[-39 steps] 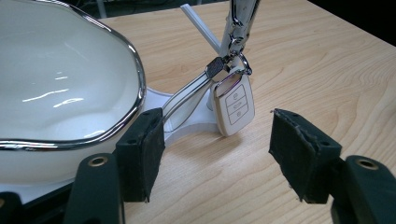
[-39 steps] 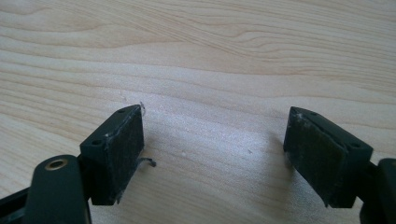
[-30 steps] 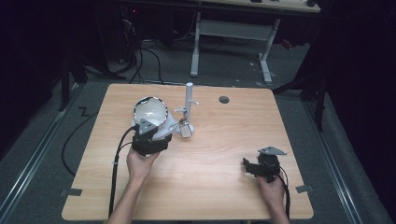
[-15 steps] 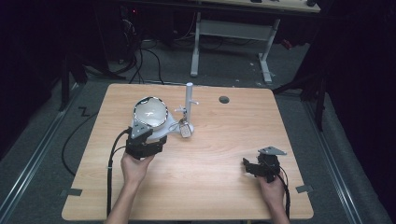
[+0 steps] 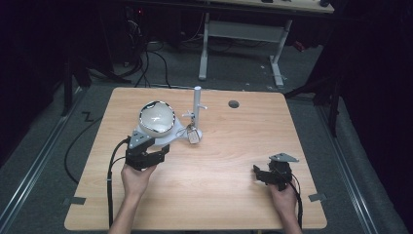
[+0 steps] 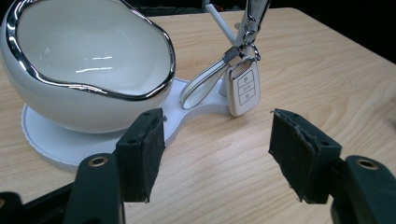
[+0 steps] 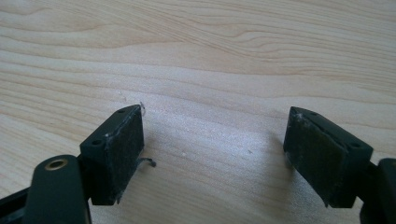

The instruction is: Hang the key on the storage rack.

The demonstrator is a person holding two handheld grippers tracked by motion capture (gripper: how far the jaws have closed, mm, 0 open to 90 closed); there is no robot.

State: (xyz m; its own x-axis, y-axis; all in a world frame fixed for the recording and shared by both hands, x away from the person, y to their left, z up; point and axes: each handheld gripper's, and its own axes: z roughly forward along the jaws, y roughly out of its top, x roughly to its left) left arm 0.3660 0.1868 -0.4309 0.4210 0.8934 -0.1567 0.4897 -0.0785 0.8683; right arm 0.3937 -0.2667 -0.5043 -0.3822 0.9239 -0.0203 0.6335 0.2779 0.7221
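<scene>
While hanging upright, key fob [image 6: 243, 87] buttons tongs-ward.

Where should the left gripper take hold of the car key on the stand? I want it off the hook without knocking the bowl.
Probably the key fob body, across its two narrow side edges. It hangs upright, its button face toward the open left gripper, so a level approach from the table front seems best, to the right of the white bowl. The strap loop is soft and lies beside the bowl.
</scene>
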